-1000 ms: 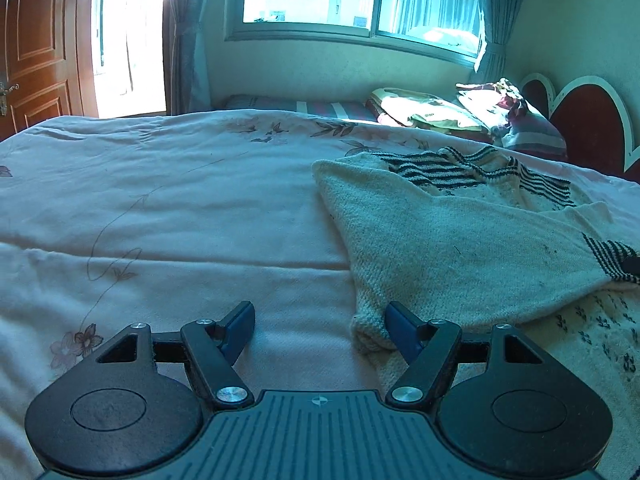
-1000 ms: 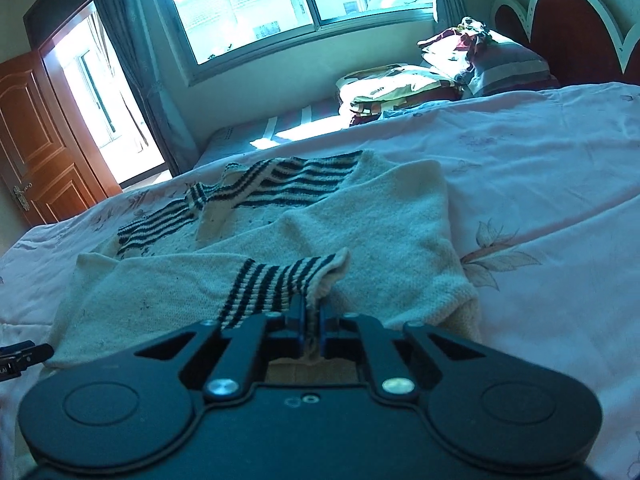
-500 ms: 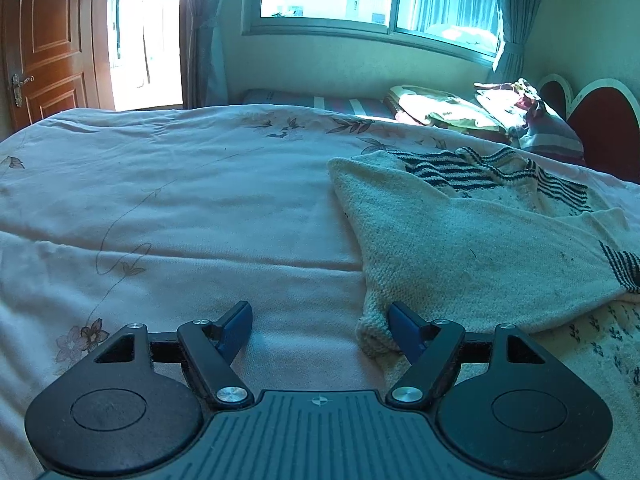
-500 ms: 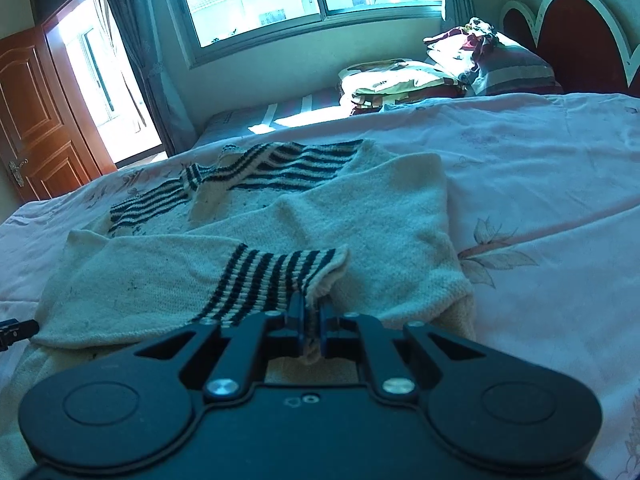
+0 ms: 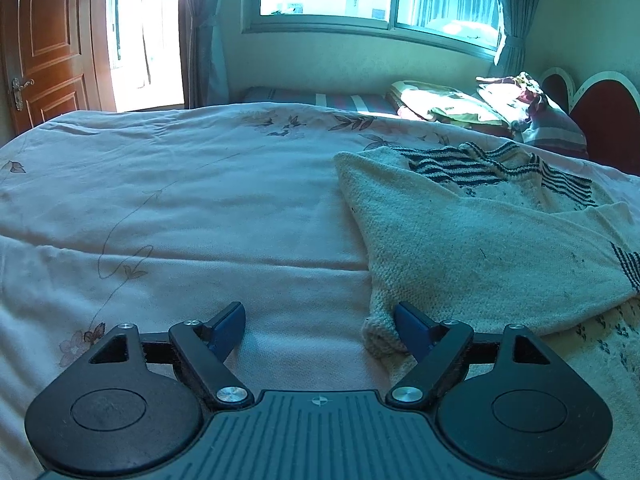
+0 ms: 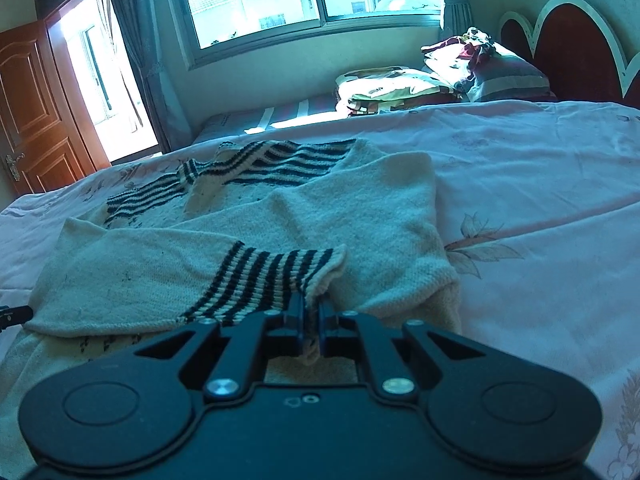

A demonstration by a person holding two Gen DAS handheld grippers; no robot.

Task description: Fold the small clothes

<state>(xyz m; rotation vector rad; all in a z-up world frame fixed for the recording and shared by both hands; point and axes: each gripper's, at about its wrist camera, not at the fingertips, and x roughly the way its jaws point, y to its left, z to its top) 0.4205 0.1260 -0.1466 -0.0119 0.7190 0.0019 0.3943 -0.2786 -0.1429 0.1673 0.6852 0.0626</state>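
Right wrist: sweater's striped cuff (image 6: pixel 276 280) pinched in right hand-held gripper (image 6: pixel 310 316).

The sweater (image 5: pixel 480 248) runs off the left wrist view's right edge, its striped cuff (image 5: pixel 630 266) cut there. In the right wrist view the cuff's tip is hidden between the right gripper's (image 6: pixel 311 316) jaws, and the sweater's near hem lies behind the gripper body.

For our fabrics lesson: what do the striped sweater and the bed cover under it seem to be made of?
Sweater: apparently knitted wool or acrylic yarn, matte and fuzzy; visible knit stitches and ribbed striped cuff.
Bed cover: probably woven cotton or a blend, smooth and matte; fine creases, printed flowers.
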